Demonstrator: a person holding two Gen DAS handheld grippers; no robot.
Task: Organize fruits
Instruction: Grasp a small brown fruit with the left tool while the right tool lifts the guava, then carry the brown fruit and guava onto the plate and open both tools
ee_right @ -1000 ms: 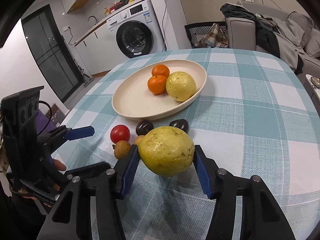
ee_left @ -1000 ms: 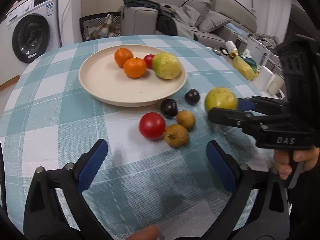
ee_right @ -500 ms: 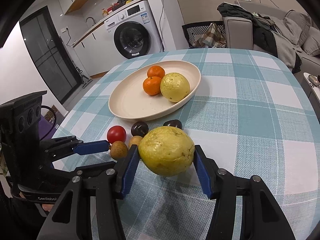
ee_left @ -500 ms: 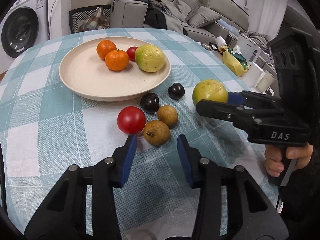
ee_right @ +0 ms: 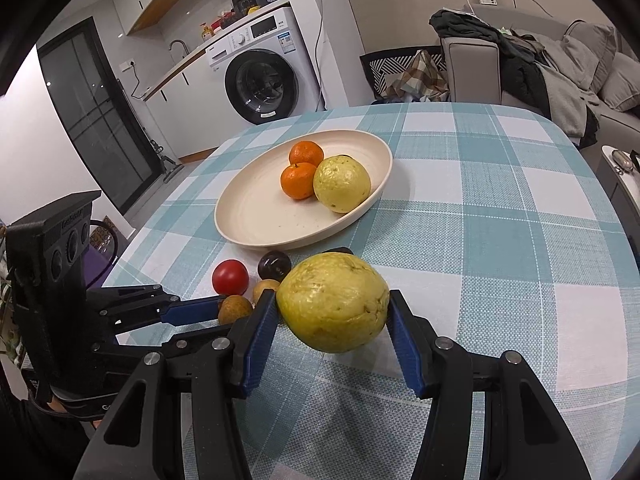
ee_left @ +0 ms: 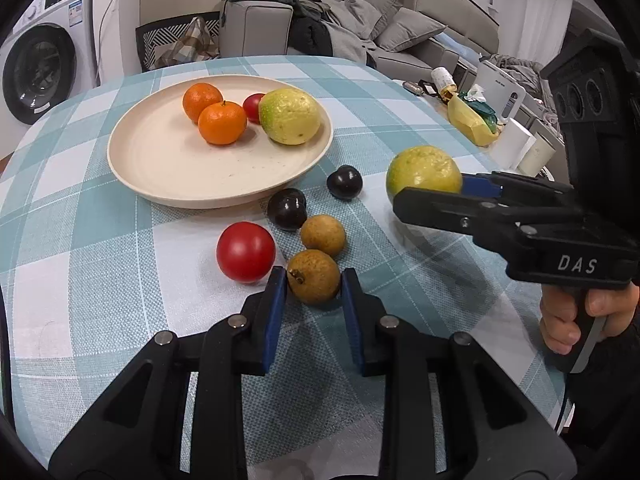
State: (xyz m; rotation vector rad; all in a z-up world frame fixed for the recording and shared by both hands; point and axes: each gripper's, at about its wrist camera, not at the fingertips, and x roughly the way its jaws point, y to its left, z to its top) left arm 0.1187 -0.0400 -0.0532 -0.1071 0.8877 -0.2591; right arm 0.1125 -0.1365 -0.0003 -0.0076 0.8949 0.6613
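A cream plate (ee_left: 168, 168) on the checked tablecloth holds two oranges (ee_left: 222, 123), a small red fruit (ee_left: 253, 107) and a yellow-green guava (ee_left: 289, 116). In front of it lie two dark plums (ee_left: 287, 209), a red tomato (ee_left: 245, 252) and two brown longans. My left gripper (ee_left: 314, 286) is shut on the nearer brown longan (ee_left: 313, 282), which rests on the cloth. My right gripper (ee_right: 332, 312) is shut on a second guava (ee_right: 333, 307) and holds it above the table; it also shows in the left wrist view (ee_left: 424, 170).
The other longan (ee_left: 323, 235) and the tomato sit right beside the held longan. The plate also shows in the right wrist view (ee_right: 256, 216). The table edge runs at the right, with a sofa (ee_left: 400, 36), clutter and a washing machine (ee_left: 36, 68) beyond.
My left gripper moved forward and closed from wide open onto the nearer longan. My right gripper kept its hold on the guava and stayed about in place.
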